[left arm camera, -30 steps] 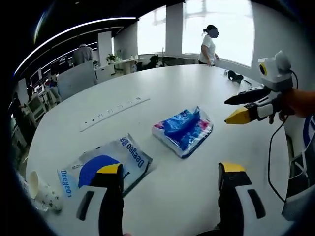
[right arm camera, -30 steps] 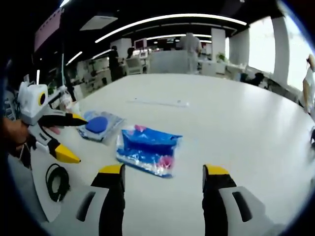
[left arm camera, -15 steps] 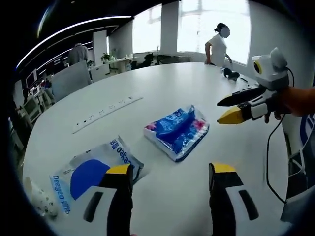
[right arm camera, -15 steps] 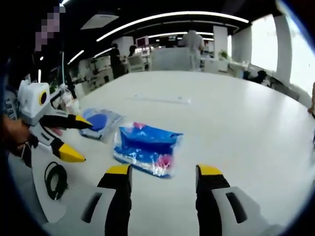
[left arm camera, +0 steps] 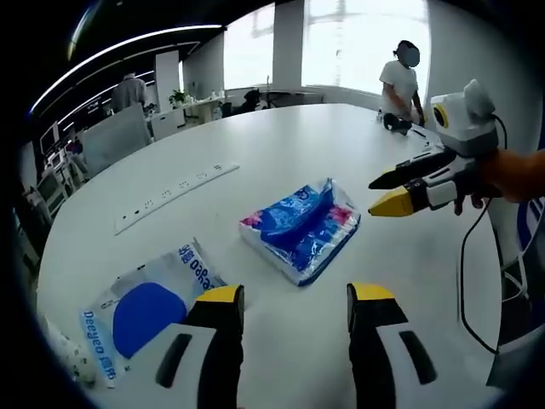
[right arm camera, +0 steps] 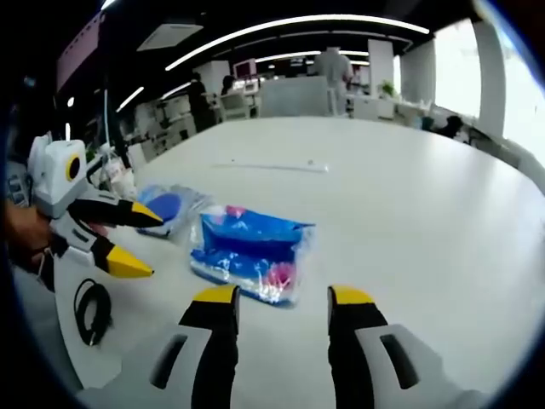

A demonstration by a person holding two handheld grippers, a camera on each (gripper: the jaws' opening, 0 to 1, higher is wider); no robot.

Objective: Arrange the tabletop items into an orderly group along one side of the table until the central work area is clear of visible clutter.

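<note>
Blue-and-pink crinkled plastic packet (left arm camera: 299, 229) — mid white round table (left arm camera: 281, 145), long axis running toward the flat clear Deegeo bag with blue disc (left arm camera: 145, 302) near the table's edge. Left gripper (left arm camera: 289, 300) and right gripper (right arm camera: 282, 301) — jaws parted, holding nothing.

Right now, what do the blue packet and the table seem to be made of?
The blue packet looks like thin glossy plastic film: it crinkles and catches light, and seems soft inside, perhaps tissues. The table has a smooth white top with a dull sheen, probably laminate or painted board; I cannot tell which.

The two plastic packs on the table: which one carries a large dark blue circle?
The flat clear pack printed Deegeo, beside the left gripper's jaw. The blue-and-pink pack has none.
</note>
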